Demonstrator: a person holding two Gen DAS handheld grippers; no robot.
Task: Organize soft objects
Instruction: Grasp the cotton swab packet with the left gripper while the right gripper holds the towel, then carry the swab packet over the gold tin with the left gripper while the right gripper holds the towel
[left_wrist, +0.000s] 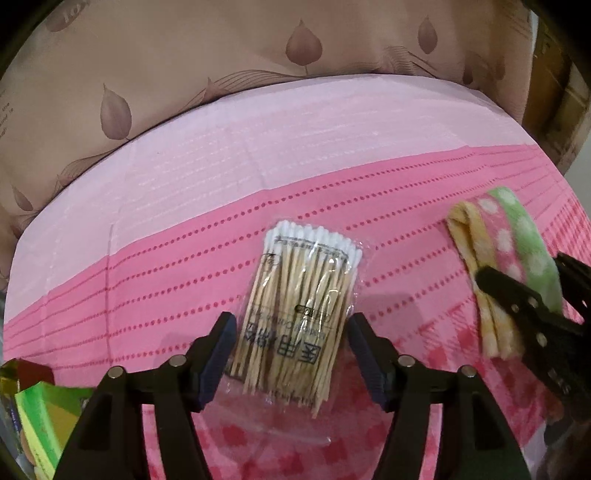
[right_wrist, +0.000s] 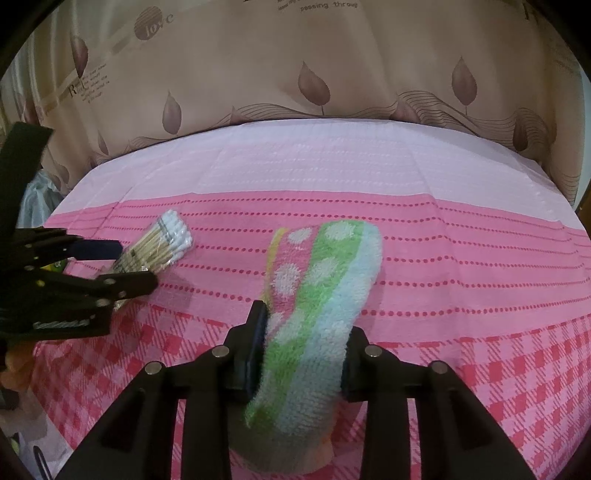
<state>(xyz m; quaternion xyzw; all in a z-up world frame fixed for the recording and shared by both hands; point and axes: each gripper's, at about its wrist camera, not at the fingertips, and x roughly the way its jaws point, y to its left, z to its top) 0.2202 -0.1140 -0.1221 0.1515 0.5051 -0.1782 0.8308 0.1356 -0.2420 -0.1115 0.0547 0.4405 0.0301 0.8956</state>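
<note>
A clear bag of cotton swabs (left_wrist: 295, 310) lies on the pink tablecloth (left_wrist: 184, 236). My left gripper (left_wrist: 291, 354) is open, its jaws on either side of the bag's near end without pressing it. The bag also shows in the right wrist view (right_wrist: 155, 247), between the left gripper's fingers (right_wrist: 122, 286). A folded striped towel (right_wrist: 317, 314), pink, green, pale blue and yellow with white dots, is clamped between the jaws of my right gripper (right_wrist: 303, 354). In the left wrist view the towel (left_wrist: 506, 254) sits at the right with the right gripper's finger (left_wrist: 513, 299) on it.
The cloth covers a table against a beige leaf-print curtain (right_wrist: 295, 74). Green and yellow boxes (left_wrist: 40, 417) sit at the table's left front corner. The far cloth is pale pink (right_wrist: 295, 162), the near part checked (right_wrist: 498, 376).
</note>
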